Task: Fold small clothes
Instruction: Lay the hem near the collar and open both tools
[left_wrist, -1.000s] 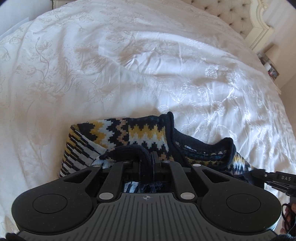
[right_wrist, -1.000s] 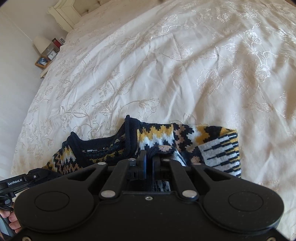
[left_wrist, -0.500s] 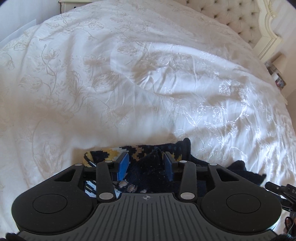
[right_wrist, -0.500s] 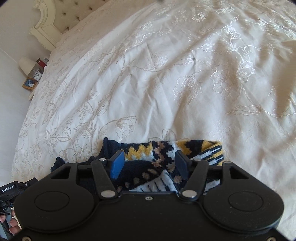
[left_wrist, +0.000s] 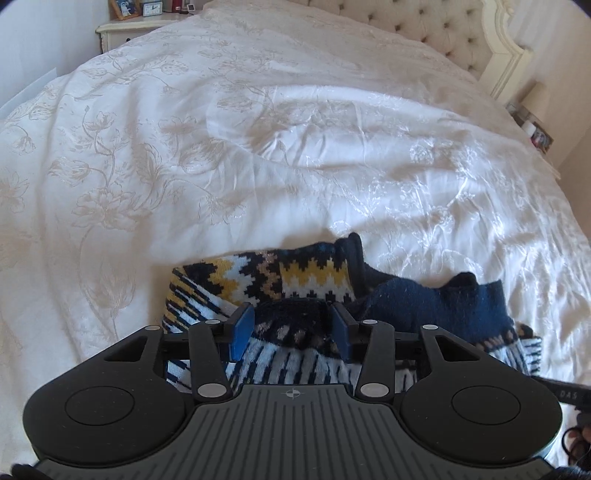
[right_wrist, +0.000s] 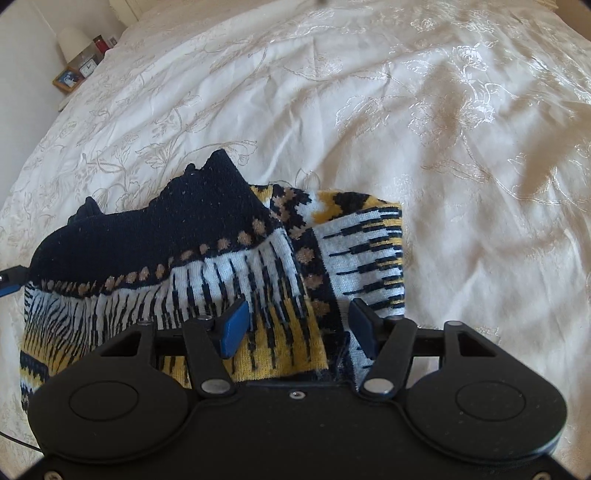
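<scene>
Bed: a white bedspread (left_wrist: 258, 155) with a pale floral pattern fills both views; its tufted headboard (left_wrist: 417, 29) sits at one o'clock in the left wrist view.

Nightstand: a cream one (left_wrist: 129, 33) stands at eleven o'clock in the left wrist view, with small frames on top, too small to read.

Garment: the small knitted sweater (right_wrist: 221, 258), navy with yellow, white and tan zigzags, lies on the bedspread just ahead of both grippers, at about six o'clock in each view. It looks folded over on itself, the navy hem band uppermost, with one patterned panel sticking out at three o'clock in the right wrist view.

Left gripper (left_wrist: 291, 330): jaws partly apart, having just been opening; knit lies between the blue pads (left_wrist: 242, 326) but they do not press on it, so nothing is held.

Right gripper (right_wrist: 299, 325): jaws wider apart, also opened within the last second; yellow and white knit lies between them, unpinched.

Stage: judged a release after a fold, with tidying or another fold likely left.

Risk, snag: if either gripper lifts away with a pad catching the loose knit, the top layer could drag and undo the fold.

Risk, spring-back: thick knit may slump open unpressed, most likely at the bunched navy edge.

Risk, skew: the protruding panel could leave the stack uneven if folded again unaligned.
</scene>
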